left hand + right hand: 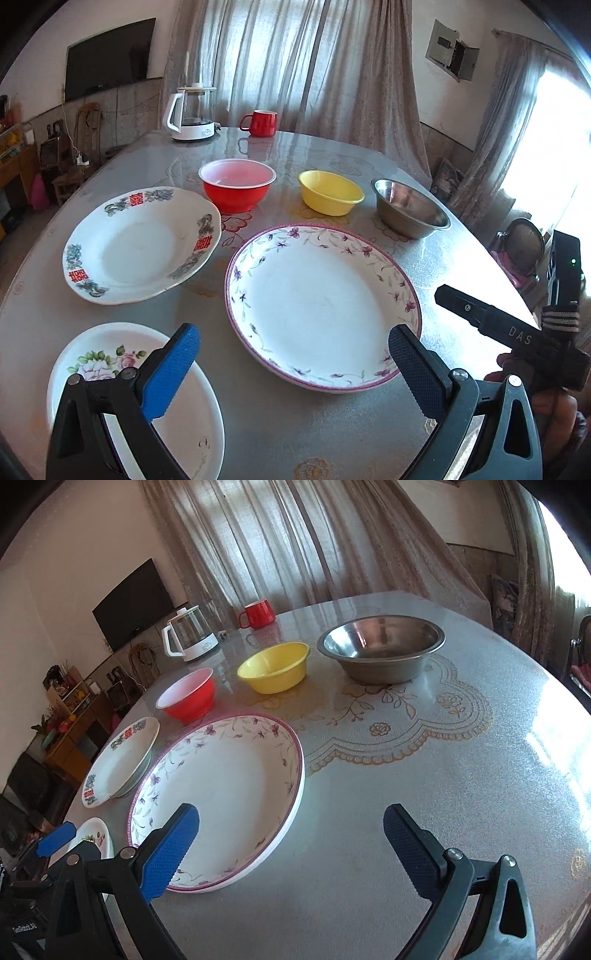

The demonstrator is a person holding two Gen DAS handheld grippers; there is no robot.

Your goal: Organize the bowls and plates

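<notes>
From your left wrist view, your left gripper (293, 369) hangs spread wide and empty over the near edge of the table (461, 266). Under it sit the small rose plate (110, 354) at the near left corner and the large purple-flowered plate (321, 306) mid-table; the red-character plate (142, 243) lies toward the left edge. Behind them stand the red bowl (237, 184), yellow bowl (330, 192) and steel bowl (410, 208), all apart.

From your right wrist view, your right gripper (291, 849) is likewise spread, holding nothing, just beside the large plate's right rim.

Nothing looks stacked yet, so you seem to be at the first pick. Next, close on a smaller plate's rim and lift it level.
</notes>
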